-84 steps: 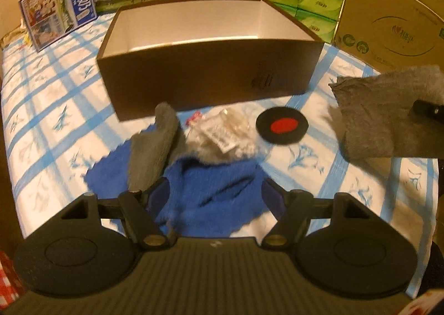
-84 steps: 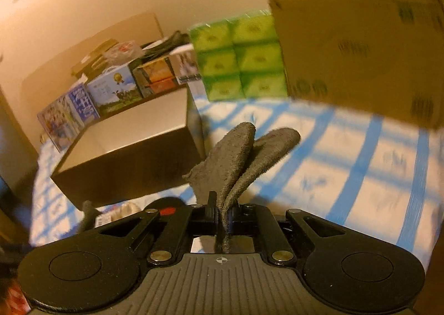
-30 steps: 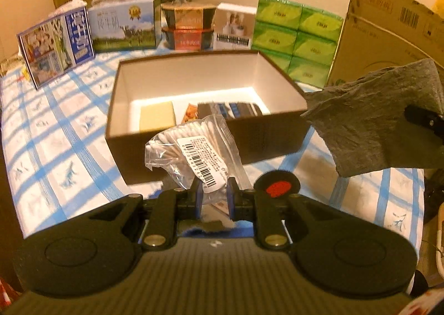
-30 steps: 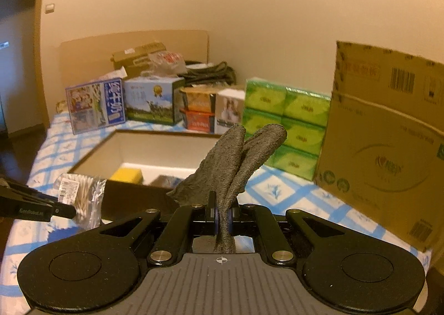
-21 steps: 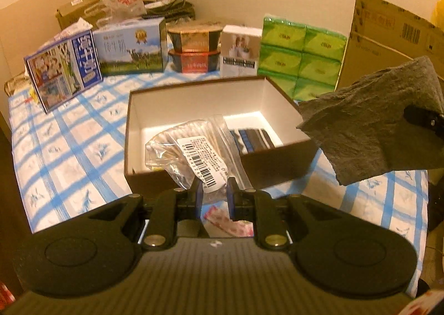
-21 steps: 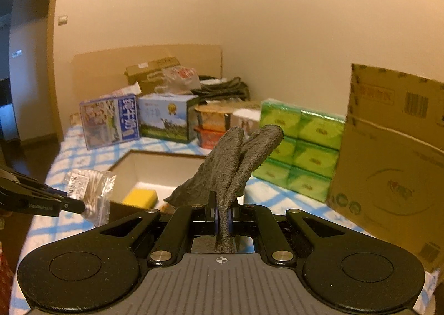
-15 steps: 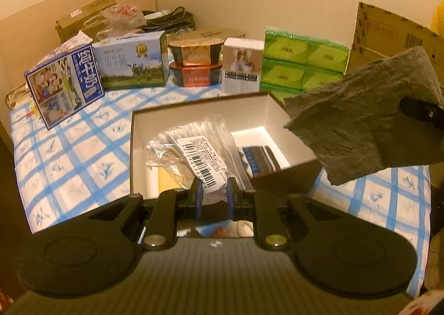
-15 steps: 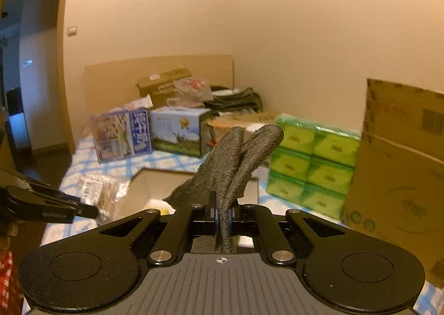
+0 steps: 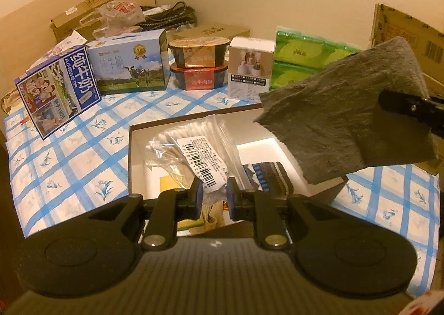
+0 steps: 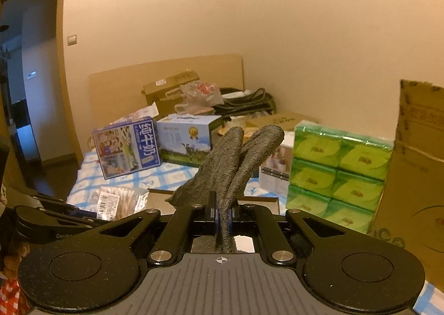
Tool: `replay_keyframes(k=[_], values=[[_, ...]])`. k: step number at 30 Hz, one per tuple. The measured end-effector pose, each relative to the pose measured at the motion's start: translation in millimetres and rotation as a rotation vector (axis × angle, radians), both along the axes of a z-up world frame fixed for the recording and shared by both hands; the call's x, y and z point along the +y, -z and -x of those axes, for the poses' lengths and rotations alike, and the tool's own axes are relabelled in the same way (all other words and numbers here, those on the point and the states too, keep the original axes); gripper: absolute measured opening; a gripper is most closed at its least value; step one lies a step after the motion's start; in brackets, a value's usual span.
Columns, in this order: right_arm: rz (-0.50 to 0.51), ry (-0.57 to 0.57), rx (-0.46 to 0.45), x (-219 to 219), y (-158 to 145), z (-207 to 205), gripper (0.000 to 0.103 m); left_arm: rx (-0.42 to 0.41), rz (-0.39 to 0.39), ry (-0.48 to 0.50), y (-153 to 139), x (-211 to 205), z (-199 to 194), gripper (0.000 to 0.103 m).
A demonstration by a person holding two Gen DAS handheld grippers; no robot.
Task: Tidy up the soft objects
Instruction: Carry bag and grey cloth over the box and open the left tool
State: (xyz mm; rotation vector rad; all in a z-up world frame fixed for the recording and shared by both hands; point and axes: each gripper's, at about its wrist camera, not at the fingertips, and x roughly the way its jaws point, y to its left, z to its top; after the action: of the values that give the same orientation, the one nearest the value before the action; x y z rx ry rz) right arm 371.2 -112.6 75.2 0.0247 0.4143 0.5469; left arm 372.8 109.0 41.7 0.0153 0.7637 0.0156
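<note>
My left gripper (image 9: 213,198) is shut on a clear plastic bag of cotton swabs (image 9: 191,152) with a barcode label, held above the open brown box (image 9: 133,165). Inside the white-lined box lie a striped grey-and-blue cloth (image 9: 267,177) and a yellow sponge (image 9: 168,183). My right gripper (image 10: 221,213) is shut on a folded grey cloth (image 10: 236,159). In the left wrist view that grey cloth (image 9: 344,126) hangs over the box's right side, and the right gripper's fingers (image 9: 399,103) show at its edge. The swab bag (image 10: 116,202) and left gripper also appear low left in the right wrist view.
The table has a blue-and-white checked tablecloth (image 9: 69,154). Behind the box stand milk cartons (image 9: 130,65), stacked food tubs (image 9: 199,65), a white carton (image 9: 249,76) and green tissue packs (image 9: 299,60). A large cardboard box (image 10: 416,170) is at the right. A doorway (image 10: 25,93) opens at the left.
Both grippers have risen and moved forward with their loads. The swab bag now hangs over the box's inside, and the grey cloth has come over the box's right side.
</note>
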Motion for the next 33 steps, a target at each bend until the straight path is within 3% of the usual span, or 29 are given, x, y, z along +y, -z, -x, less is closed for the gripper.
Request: replay_keyframes(k=[16, 33], values=[[-0.073, 0.014, 0.136, 27, 44, -83, 0.006, 0.070, -0.003, -0.013, 42, 16, -61, 0.016], [-0.102, 0.044, 0.174, 33, 65, -116, 0.006, 0.091, -0.009, -0.011, 64, 25, -92, 0.016]])
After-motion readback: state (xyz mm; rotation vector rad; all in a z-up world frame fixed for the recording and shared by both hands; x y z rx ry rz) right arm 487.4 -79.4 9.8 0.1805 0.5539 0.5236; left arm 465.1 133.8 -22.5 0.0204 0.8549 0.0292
